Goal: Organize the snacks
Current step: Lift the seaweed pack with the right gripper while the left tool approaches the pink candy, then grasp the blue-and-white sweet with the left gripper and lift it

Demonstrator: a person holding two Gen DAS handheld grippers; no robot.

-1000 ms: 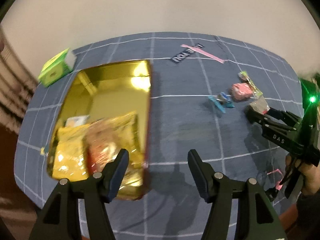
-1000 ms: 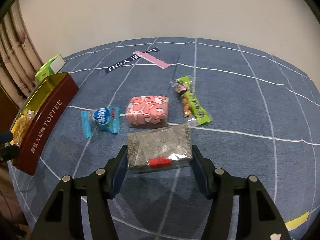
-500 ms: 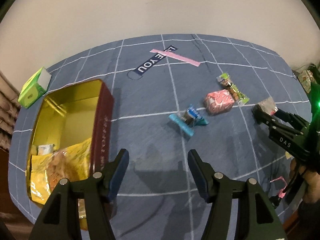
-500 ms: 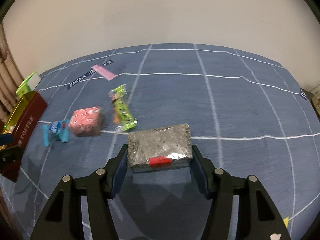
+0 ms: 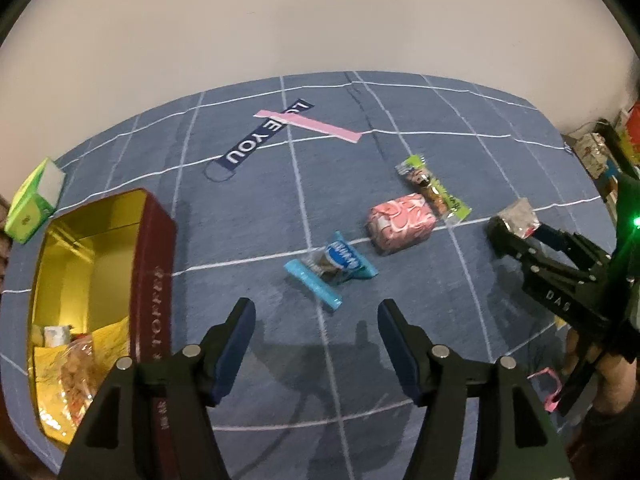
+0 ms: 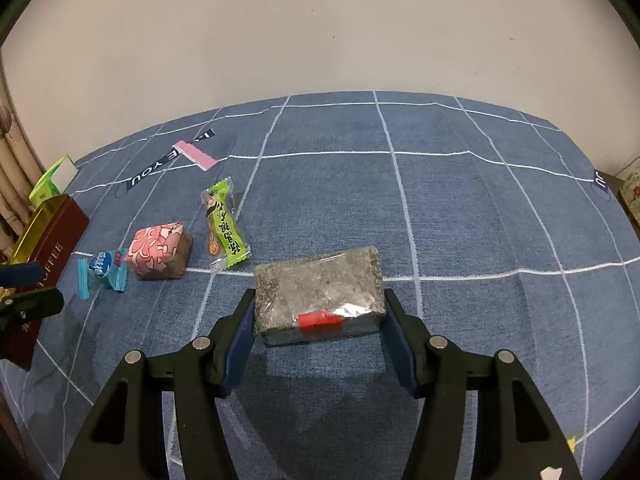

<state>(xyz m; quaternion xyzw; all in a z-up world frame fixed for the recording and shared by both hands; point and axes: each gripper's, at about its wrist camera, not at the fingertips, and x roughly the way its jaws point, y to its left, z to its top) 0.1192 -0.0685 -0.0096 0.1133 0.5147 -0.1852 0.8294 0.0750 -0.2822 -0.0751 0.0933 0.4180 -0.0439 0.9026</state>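
Between my right fingers (image 6: pixel 318 312) sits a grey speckled snack bar (image 6: pixel 318 292) in clear wrap with a red label, both pads pressed against its short ends, held just above the blue checked surface (image 6: pixel 460 208). My left fingers (image 5: pixel 314 334) hold nothing; they have just been opening a little and stand apart over bare cloth. Just ahead of them lies a blue-wrapped candy (image 5: pixel 334 270), with nothing between it and the fingertips. Beyond it sits a pink-and-white patterned packet (image 5: pixel 400 224), and touching that packet's far corner is a long green snack stick (image 5: pixel 434 190). To the left stands an open toffee tin (image 5: pixel 154 280), dark red outside and gold inside, with yellow and clear snack bags (image 5: pixel 76 360) piled in its near end. Behind the tin is a small green box (image 5: pixel 34 200). A dark printed strip (image 5: pixel 266 136) crossed by a pink strip (image 5: pixel 310 124) lies farther back, toward the pale wall.

Only the left view looks down into the tin and shows its contents, and shows my right hand (image 5: pixel 608 368) on the handle at the right edge. The right view shows the tin only from its side, but gives the bar's label and wrap clearly
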